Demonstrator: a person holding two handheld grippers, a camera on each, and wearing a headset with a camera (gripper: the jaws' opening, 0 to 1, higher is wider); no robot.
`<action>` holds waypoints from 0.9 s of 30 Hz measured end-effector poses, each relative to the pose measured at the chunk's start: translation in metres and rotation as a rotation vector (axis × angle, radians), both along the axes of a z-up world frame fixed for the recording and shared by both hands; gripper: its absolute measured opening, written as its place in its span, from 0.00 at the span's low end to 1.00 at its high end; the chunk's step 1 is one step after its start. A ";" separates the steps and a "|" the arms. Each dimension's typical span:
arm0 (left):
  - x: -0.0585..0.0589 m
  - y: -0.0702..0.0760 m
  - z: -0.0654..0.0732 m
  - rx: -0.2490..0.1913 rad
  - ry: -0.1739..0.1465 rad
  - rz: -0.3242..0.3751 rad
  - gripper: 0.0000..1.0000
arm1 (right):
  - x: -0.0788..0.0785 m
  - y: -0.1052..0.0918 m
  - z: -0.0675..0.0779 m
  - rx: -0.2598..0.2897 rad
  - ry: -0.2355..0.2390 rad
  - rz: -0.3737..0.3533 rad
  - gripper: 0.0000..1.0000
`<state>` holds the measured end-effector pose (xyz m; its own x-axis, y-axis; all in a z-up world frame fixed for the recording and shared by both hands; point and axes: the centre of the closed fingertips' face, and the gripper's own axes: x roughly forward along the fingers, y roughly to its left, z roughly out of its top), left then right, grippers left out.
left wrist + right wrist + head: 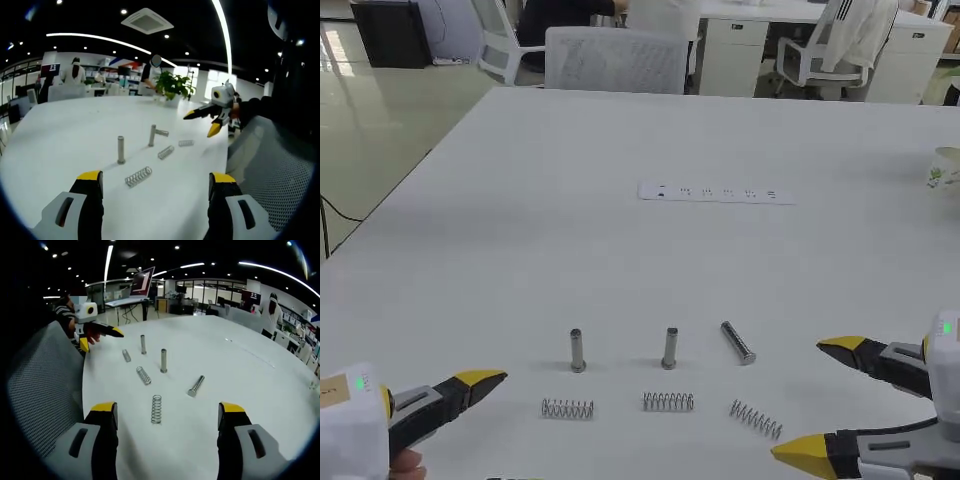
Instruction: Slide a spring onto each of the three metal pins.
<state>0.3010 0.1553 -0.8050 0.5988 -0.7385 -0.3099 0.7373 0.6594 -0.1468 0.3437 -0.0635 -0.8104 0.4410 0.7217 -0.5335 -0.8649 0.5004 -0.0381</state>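
- Head view: my left gripper [500, 425] and right gripper [802, 398] sit at the near corners of the bench [620, 250]. Both sets of jaws are parted and carry nothing. Between them stand the left pin [577, 350] and middle pin [670, 347], upright on their wider ends. The fallen pin [738, 342] lies on its side ahead of my right jaws. One spring lies flat on my side of each pin: left spring [567, 408], middle spring [668, 401], right spring [756, 418]. No spring is on a pin, so I judge the task not yet begun.
- Left gripper view: my jaws stand wide and empty. The left spring [138, 176] lies just ahead of the tips, with the left pin [120, 149] beyond it and not touching it.
- Right gripper view: my jaws are released, with nothing between them. The right spring [156, 409] lies directly ahead, roughly centred between the tips. The fallen pin [195, 386] lies just beyond, toward the right-hand jaw.
- Recommendation: take the nearest spring by one end only, and lightly, so the coils are not crushed and the bore stays open. Line its axis up with an upright pin, then lower it on. The fallen pin will likely need standing up, or steadying with the other jaws. A spring pinched off-centre may roll or flick away.
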 end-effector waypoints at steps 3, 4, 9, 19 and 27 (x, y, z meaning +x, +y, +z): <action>0.000 0.000 -0.001 0.001 0.001 0.000 0.84 | 0.000 0.000 0.000 -0.001 0.002 -0.001 0.82; 0.000 0.000 -0.001 0.001 0.001 0.000 0.84 | 0.000 0.000 -0.001 -0.001 0.002 -0.001 0.82; 0.000 0.000 0.000 0.000 0.000 0.000 0.84 | 0.000 -0.001 -0.001 -0.002 0.002 0.000 0.82; 0.001 0.000 -0.001 -0.001 0.000 0.000 0.83 | -0.001 0.000 -0.001 -0.004 0.004 -0.001 0.81; 0.002 0.001 0.001 -0.004 -0.005 0.005 0.83 | -0.001 0.000 -0.001 -0.005 0.007 0.002 0.81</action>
<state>0.3026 0.1558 -0.8037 0.6042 -0.7366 -0.3040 0.7348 0.6626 -0.1451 0.3429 -0.0639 -0.8113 0.4361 0.7197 -0.5401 -0.8661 0.4987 -0.0348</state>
